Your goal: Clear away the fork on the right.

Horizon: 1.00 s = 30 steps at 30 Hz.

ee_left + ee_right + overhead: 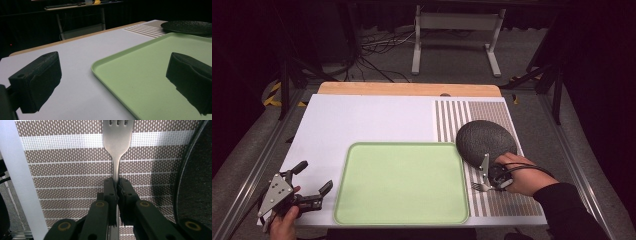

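Right claw [117, 185] pinching fork [117, 142] handle on striped placemat [65, 155] near table's right edge; left claw [312, 182] spread, near-left corner.

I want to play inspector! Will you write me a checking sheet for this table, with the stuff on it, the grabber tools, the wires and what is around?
Surface: white table with a wooden far edge; striped placemat at the right.
Job's things: fork lies on the placemat beside the dark plate; green tray empty, in the middle.
Clutter: nothing seen.
Grippers: right gripper shut on the fork's handle; left gripper open, holding nothing, beside the tray.
Cables: a black one loops over the right hand; more lie on the floor behind the table.
Surroundings: grey stand on a carpeted floor, dark curtains.
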Available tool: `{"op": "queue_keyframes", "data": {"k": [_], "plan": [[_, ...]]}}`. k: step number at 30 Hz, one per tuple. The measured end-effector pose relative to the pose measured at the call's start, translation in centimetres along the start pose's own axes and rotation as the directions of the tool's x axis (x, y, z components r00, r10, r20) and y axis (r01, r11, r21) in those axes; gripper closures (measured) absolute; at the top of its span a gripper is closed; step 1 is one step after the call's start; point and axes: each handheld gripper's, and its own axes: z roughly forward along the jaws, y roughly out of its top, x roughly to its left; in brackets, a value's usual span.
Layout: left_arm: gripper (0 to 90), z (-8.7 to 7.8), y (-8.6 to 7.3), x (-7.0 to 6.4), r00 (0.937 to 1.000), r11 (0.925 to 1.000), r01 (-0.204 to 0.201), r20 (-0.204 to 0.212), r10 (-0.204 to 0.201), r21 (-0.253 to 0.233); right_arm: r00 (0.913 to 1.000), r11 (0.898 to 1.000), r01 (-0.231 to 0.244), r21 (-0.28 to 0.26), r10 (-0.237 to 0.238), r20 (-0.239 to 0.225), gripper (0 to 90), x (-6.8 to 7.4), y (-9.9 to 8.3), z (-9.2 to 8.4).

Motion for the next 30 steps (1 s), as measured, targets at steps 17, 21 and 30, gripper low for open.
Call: {"op": "queue_keyframes", "data": {"k": [17,21,30], "plan": [[0.7,0.0,0.0,0.0,1.0,1.0,0.003,-0.004,-0.003,-0.003,0.9978,0.981,-0.059,-0.186,0.064,0.017,85.5,0.7,0.2,-4.2],[0.7,0.0,0.0,0.0,1.0,1.0,0.003,-0.004,-0.003,-0.003,0.9968,0.97,-0.071,-0.233,0.078,0.019,85.5,0.9,0.3,-4.9],[0.7,0.0,0.0,0.0,1.0,1.0,0.002,-0.004,-0.002,-0.003,0.9933,0.932,-0.074,-0.355,0.101,0.056,85.5,1.1,0.8,-6.7]]}}
